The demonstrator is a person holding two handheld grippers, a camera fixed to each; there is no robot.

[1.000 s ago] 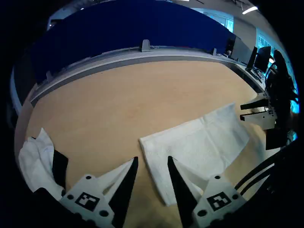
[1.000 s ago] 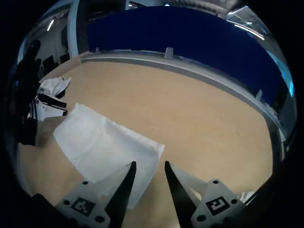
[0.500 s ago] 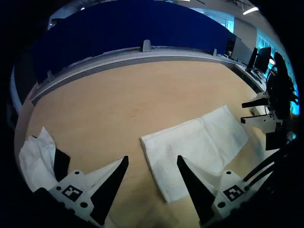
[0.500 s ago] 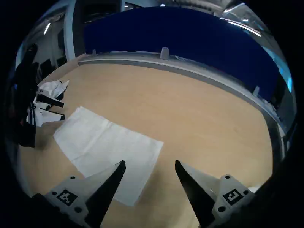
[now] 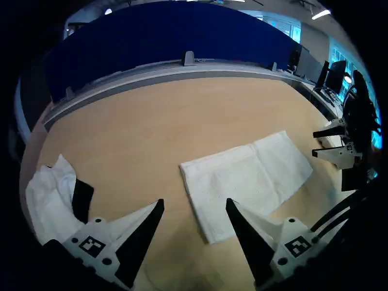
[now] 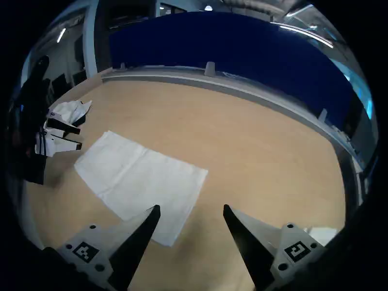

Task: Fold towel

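White towel [image 5: 247,182], 1 pc, flat on wood table [image 5: 169,121] in left gripper view; left gripper [image 5: 194,201] wide apart, empty, at its near edge. 1 crumpled cloth [image 5: 48,203] at left, monitors [image 5: 334,72] far right. Right gripper view: same towel [image 6: 140,182], right gripper [image 6: 190,207] spread wide, empty, at near corner.

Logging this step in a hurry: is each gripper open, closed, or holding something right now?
Left gripper: open, not holding the towel.
Right gripper: open, holding nothing.
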